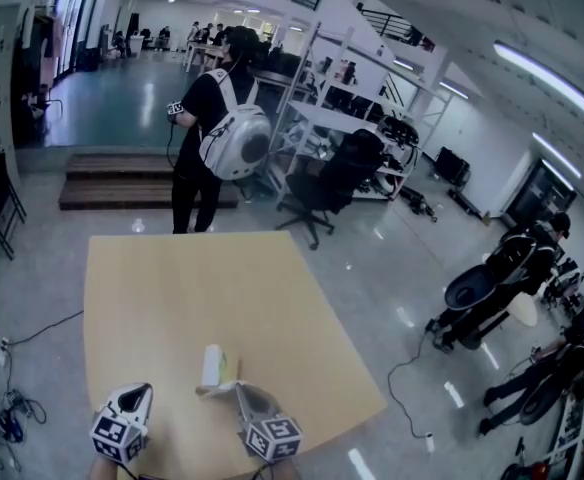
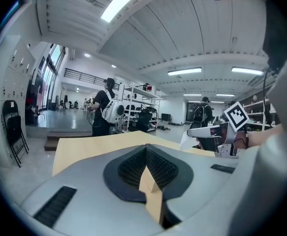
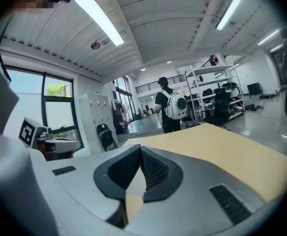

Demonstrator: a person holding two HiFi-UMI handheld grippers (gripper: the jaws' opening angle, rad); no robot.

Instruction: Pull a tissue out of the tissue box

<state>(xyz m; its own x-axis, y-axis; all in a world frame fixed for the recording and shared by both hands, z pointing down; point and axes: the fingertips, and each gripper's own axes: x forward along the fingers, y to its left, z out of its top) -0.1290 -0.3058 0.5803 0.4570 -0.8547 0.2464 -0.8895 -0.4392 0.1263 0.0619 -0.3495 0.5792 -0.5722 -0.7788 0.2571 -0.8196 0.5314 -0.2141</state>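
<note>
A thin white tissue (image 1: pixel 218 389), judged light and easily torn, was pinched at its edge in the right gripper's (image 1: pixel 241 387) jaws, beside the small white tissue box (image 1: pixel 212 364) on the tan surface (image 1: pixel 172 288). The left gripper's (image 1: pixel 140 391) jaws were clenched empty.

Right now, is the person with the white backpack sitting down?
No, the person with the white backpack stands upright on the floor beyond the table's far edge.

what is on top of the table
A white tissue box near the table's front edge, a tissue sticking out of it. The right gripper covers the tissue's other end.
</note>
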